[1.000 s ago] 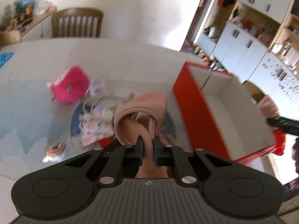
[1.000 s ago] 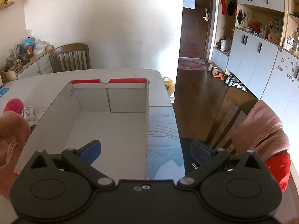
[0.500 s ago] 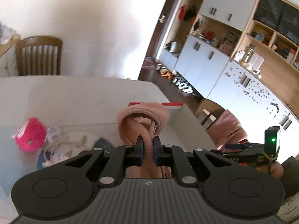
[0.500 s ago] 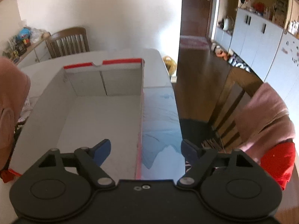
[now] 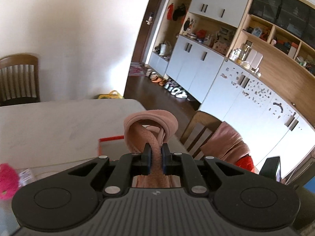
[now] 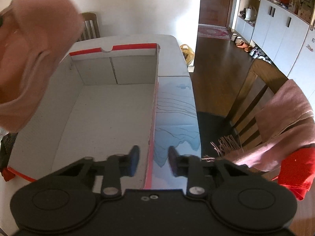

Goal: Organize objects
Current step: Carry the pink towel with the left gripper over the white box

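Hanging in the air above the worktop (image 5: 49, 122), the pink knitted hat (image 5: 151, 125) is clenched between the pads of the left hand-held gripper (image 5: 157, 155). In the right wrist view it is a blurred pink mass at the upper left, above the left wall of the red cardboard box (image 6: 110, 114). The box is open, with white inner walls, and nothing lies on the part of its floor that shows. The right hand-held gripper (image 6: 151, 160) straddles the box's right wall; its jaws are closing, and the pads do not yet press on the wall. A pink fluffy toy (image 5: 6, 181) lies at the left edge of the worktop. A chair (image 6: 254, 90) beside the worktop carries a pink scarf (image 6: 283, 123).
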`<action>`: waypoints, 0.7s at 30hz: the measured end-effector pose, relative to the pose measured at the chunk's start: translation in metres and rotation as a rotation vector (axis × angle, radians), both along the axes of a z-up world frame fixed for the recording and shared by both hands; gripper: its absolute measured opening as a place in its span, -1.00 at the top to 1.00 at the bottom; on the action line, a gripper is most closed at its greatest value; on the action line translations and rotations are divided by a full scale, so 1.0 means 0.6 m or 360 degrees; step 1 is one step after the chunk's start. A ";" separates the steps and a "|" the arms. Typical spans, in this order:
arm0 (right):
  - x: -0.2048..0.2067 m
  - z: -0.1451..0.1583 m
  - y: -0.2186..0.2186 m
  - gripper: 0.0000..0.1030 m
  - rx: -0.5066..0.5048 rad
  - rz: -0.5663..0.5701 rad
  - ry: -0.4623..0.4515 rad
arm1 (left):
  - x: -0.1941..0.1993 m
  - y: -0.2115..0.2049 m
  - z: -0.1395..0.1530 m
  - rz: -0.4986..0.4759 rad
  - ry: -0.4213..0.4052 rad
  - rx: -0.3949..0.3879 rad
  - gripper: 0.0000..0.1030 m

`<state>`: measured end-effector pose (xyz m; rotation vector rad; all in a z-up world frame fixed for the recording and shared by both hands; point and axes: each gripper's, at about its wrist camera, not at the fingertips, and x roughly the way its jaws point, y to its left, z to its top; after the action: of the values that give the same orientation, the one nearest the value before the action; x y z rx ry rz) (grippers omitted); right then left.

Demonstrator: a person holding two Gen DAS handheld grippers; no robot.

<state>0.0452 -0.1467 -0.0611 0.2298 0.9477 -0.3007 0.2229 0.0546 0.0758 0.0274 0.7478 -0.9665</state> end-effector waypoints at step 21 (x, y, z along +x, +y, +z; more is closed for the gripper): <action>0.002 0.002 0.003 0.94 -0.0010 0.0059 0.0018 | -0.001 -0.164 -0.198 -0.0149 0.0216 0.0440 0.82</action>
<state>0.0462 -0.1451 -0.0601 0.2045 0.9608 -0.2711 0.2225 -0.0438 -0.0428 0.2417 1.0090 -0.9545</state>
